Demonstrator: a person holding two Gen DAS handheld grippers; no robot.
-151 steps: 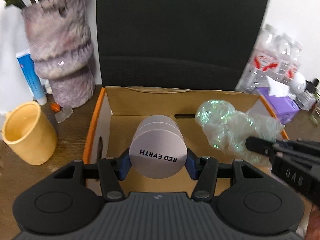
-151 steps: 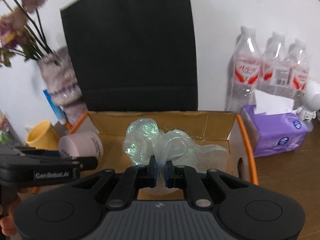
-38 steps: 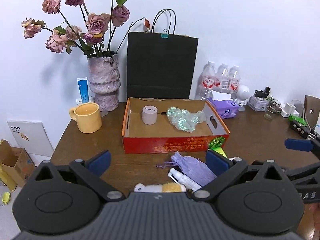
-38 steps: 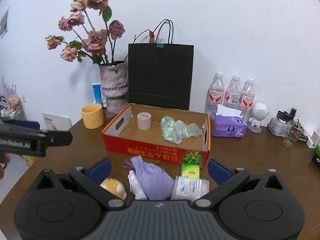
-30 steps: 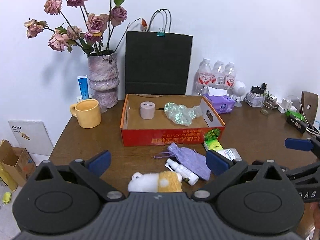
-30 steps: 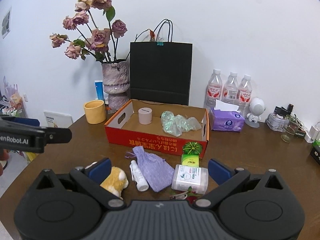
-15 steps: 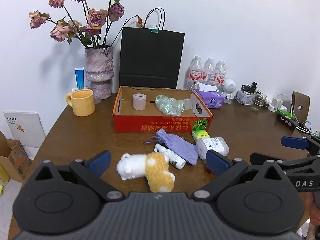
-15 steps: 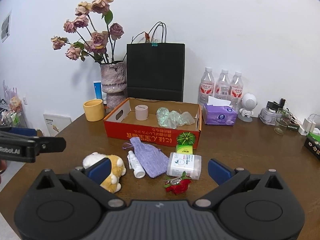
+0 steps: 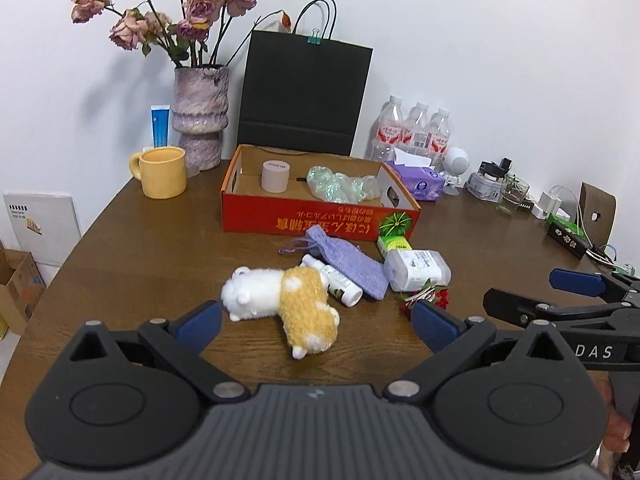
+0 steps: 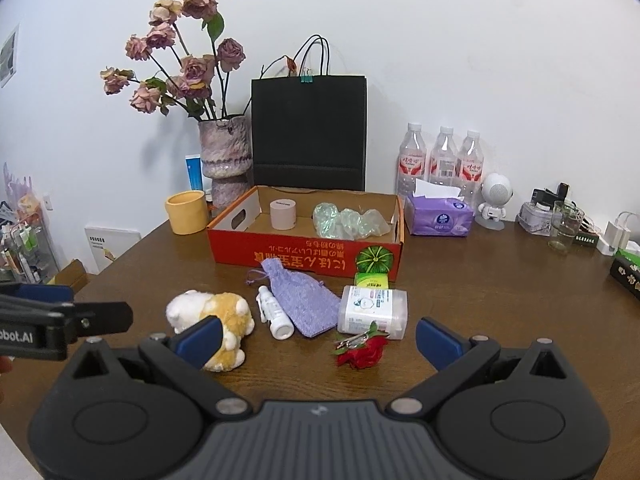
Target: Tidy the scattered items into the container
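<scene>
Both the left gripper [image 9: 316,322] and right gripper [image 10: 318,338] hold their jaws spread wide and empty above the tabletop [image 9: 160,264]. A plush toy [image 9: 282,300], bottle [image 9: 332,280], purple pouch [image 9: 348,262], wipes pack [image 9: 416,270] and red flower [image 10: 362,350] lie scattered just before the red box [image 9: 320,222], which holds a pink jar [image 9: 275,176] and crumpled film [image 9: 340,188]

Fluffy plush toy [image 9: 286,300], woven cloth pouch [image 10: 304,300], cardboard box [image 9: 316,222], glossy wooden table [image 10: 480,288]

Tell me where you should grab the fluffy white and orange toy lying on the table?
Probably around the middle of the plush toy, where white meets orange. It lies on its side, long and soft, so the left tool, already open just before it, could come down from above with one finger on each long side. The white bottle lies close on its right, so stay clear of that side.
</scene>
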